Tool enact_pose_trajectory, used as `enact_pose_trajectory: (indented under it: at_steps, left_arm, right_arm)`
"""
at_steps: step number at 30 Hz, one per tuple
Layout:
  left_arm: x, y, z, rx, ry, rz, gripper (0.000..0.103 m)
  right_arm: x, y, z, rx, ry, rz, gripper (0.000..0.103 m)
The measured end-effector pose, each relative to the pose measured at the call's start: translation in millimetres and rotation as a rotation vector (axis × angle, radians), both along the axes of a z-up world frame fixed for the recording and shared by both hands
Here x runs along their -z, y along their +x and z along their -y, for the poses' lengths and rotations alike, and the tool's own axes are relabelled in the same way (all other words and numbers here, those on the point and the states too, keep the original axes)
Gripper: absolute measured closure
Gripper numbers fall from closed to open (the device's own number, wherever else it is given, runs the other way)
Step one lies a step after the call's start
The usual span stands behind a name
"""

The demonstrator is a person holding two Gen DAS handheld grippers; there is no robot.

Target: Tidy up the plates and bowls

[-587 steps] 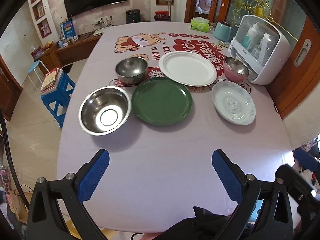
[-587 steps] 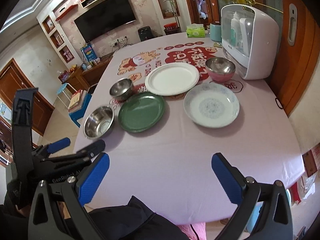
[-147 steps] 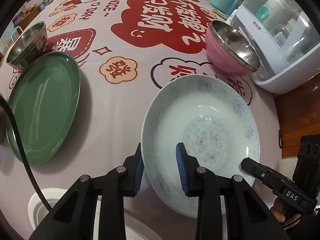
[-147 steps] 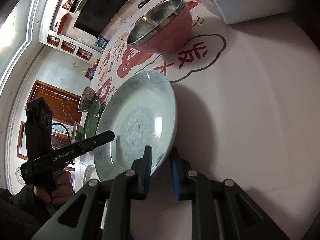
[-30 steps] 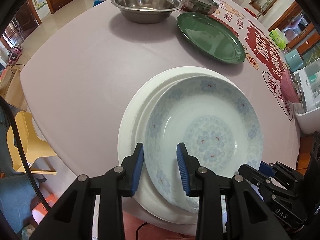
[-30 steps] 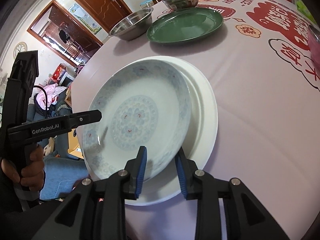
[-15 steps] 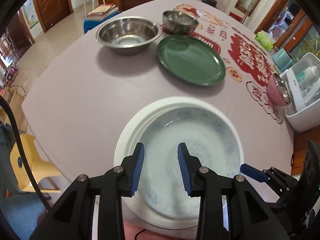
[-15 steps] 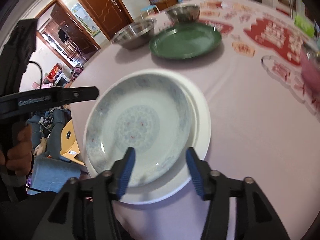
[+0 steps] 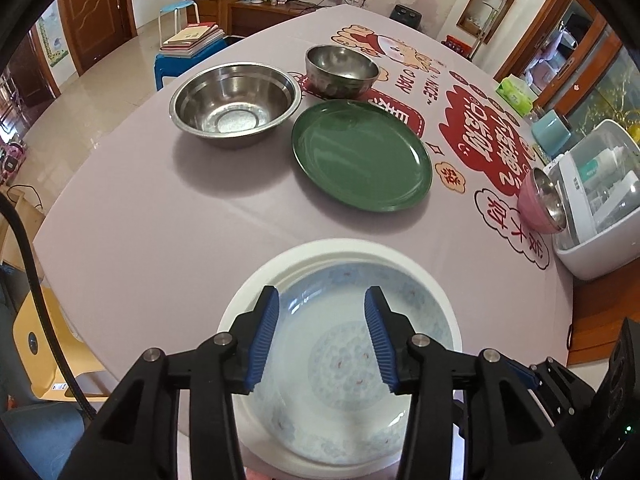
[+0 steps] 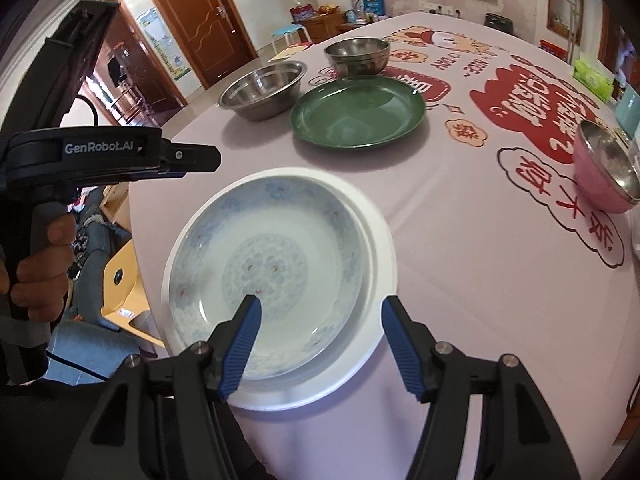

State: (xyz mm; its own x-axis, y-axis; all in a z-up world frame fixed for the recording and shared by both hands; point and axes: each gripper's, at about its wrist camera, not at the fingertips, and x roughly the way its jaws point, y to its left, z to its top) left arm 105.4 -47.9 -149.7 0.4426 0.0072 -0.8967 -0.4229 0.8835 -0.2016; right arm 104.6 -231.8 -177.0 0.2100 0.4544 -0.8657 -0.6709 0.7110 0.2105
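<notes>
The blue-patterned plate [image 9: 344, 364] is seen w/ a pale glaze, a faint floral ring round the rim and a round medallion w/ small red flecks at centre. It is nested inside the larger white plate [image 9: 320, 250], both set on the pink-clothed worktop [image 9: 168, 216] at its near edge, directly under and ahead of the tools.

The left tool [image 9: 322, 338] is held above the near part of the patterned plate, its blue ribbed pads [image 9: 262, 338] parted to a moderate gap; nothing is gripped, the plate being seen through the gap. In the right wrist view the left tool's black body is seen at far left, grasped by a hand [image 10: 38, 264] w/ fingers curled round the handle, the tool pointing across toward the plates.

The right tool [image 10: 324, 346] is spread wider, its pads [image 10: 402, 350] straddling the near rim of the stacked plates w/o touching; nothing is held.

Ahead-left of the left tool a large steel bowl [image 9: 235, 105] is found; further ahead a smaller steel bowl [image 9: 341, 70]; just beside both, ahead of the tool, a green plate [image 9: 362, 154]. Far to the right a pink bowl [image 9: 541, 204] w/ steel lining stands next to a white cabinet-style appliance [image 9: 596, 208].
</notes>
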Motion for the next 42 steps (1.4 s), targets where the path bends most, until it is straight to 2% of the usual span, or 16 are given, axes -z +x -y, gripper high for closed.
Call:
enact_pose_trajectory:
  at_steps: [7, 13, 18, 27, 34, 42]
  left_arm:
    - [-3, 19, -15, -0.006, 0.000, 0.008, 0.047]
    - [-2, 40, -35, -0.015, -0.027, 0.015, 0.044]
    - [2, 55, -46, -0.020, -0.048, 0.029, 0.038]
    - [20, 78, -63, -0.080, -0.079, 0.060, 0.038]
    - [38, 91, -71, -0.088, -0.104, 0.082, 0.038]
    - [58, 102, -73, -0.084, -0.159, 0.078, 0.038]
  right_arm:
    - [-2, 21, -3, 0.087, -0.001, -0.014, 0.040]
    - [-4, 49, -9, 0.172, 0.076, -0.105, 0.040]
    - [-5, 68, -20, 0.210, 0.085, -0.120, 0.040]
    - [0, 113, -37, 0.262, 0.088, -0.104, 0.040]
    - [15, 146, -42, 0.301, 0.087, -0.099, 0.040]
    - [33, 171, -41, 0.368, 0.174, -0.124, 0.040]
